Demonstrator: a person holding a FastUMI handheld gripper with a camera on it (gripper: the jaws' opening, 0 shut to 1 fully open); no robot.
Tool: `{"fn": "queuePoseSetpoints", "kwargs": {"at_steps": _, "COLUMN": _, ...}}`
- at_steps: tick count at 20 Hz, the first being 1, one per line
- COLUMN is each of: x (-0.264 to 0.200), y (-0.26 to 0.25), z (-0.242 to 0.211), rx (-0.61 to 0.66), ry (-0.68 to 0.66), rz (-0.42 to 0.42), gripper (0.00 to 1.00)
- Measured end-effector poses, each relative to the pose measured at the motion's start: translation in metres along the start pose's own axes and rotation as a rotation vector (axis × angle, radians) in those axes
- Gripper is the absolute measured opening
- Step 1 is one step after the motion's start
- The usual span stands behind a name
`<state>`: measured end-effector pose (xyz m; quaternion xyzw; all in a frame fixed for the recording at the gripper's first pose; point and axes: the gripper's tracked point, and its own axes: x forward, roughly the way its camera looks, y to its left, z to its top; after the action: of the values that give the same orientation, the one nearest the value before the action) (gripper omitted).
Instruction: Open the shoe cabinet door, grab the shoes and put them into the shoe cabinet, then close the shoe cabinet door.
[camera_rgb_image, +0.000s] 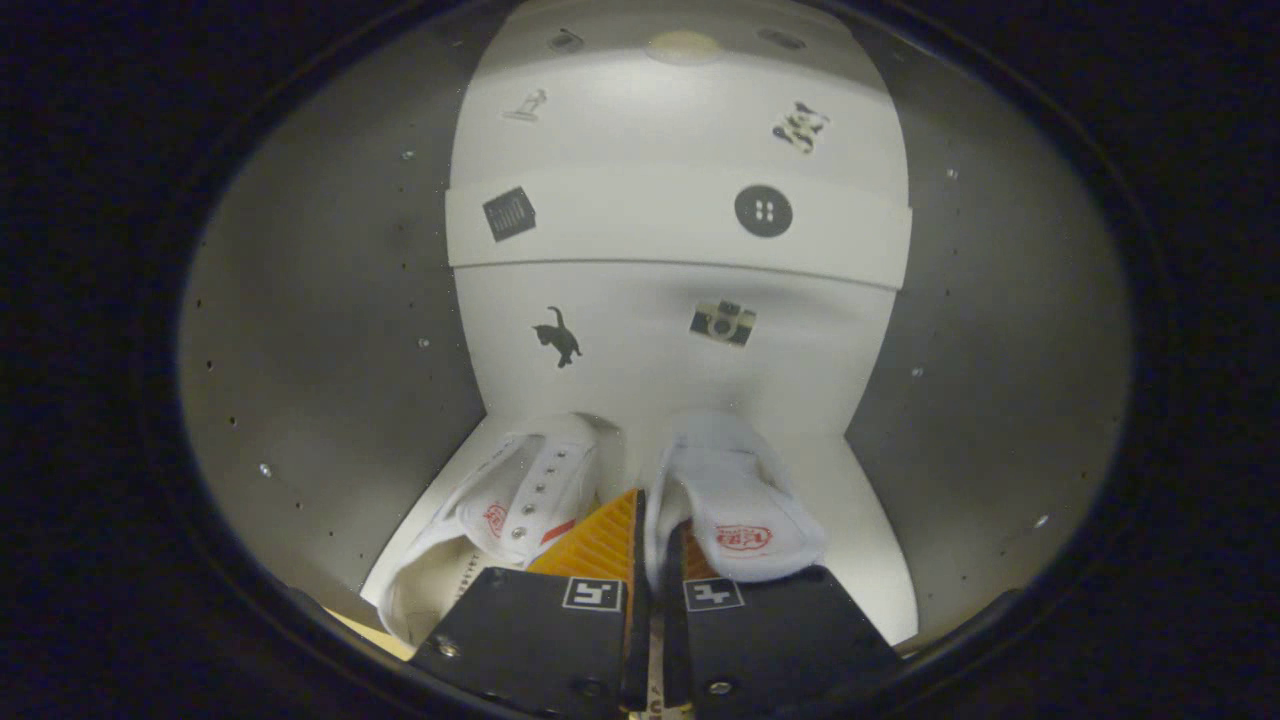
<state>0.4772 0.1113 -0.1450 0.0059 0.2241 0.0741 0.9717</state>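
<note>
I am looking into the open shoe cabinet (330, 330), which has grey side walls and a white back panel (640, 360) with small stickers. Two white canvas shoes stand side by side on its white floor (870, 560), toes toward the back. The left shoe (510, 510) has eyelets and a red mark and lies just left of my fingers. The right shoe (740, 500) has a red logo on its insole. My gripper (655, 525) is shut on the right shoe's inner collar edge, a thin white wall pinched between the two pads.
A white shelf (680, 235) crosses the cabinet above the shoes, with another compartment over it. The grey side walls close in left and right (990, 380), dotted with small peg holes. Bare white floor lies to the right of the right shoe.
</note>
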Motion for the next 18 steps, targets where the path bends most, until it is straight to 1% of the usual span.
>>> {"fn": "queuePoseSetpoints", "kwargs": {"at_steps": 1, "x": 0.001, "y": 0.0, "z": -0.001, "rx": 0.01, "ry": 0.017, "rz": 0.0, "gripper": 0.09}}
{"fn": "queuePoseSetpoints", "kwargs": {"at_steps": 5, "x": 0.007, "y": -0.007, "z": -0.006, "rx": 0.011, "ry": 0.046, "rz": -0.054, "gripper": 0.1}}
{"fn": "queuePoseSetpoints", "kwargs": {"at_steps": 7, "x": 0.008, "y": -0.011, "z": -0.005, "rx": 0.012, "ry": 0.031, "rz": -0.08, "gripper": 0.15}}
{"fn": "queuePoseSetpoints", "kwargs": {"at_steps": 8, "x": 0.007, "y": -0.011, "z": -0.005, "rx": 0.014, "ry": 0.024, "rz": -0.081, "gripper": 0.19}}
{"fn": "queuePoseSetpoints", "kwargs": {"at_steps": 10, "x": 0.003, "y": -0.008, "z": -0.003, "rx": 0.022, "ry": 0.009, "rz": -0.076, "gripper": 0.36}}
{"fn": "queuePoseSetpoints", "kwargs": {"at_steps": 13, "x": -0.003, "y": -0.006, "z": -0.001, "rx": 0.007, "ry": -0.011, "rz": -0.095, "gripper": 0.6}}
{"fn": "queuePoseSetpoints", "kwargs": {"at_steps": 18, "x": -0.017, "y": -0.002, "z": -0.001, "rx": -0.011, "ry": -0.039, "rz": -0.099, "gripper": 0.62}}
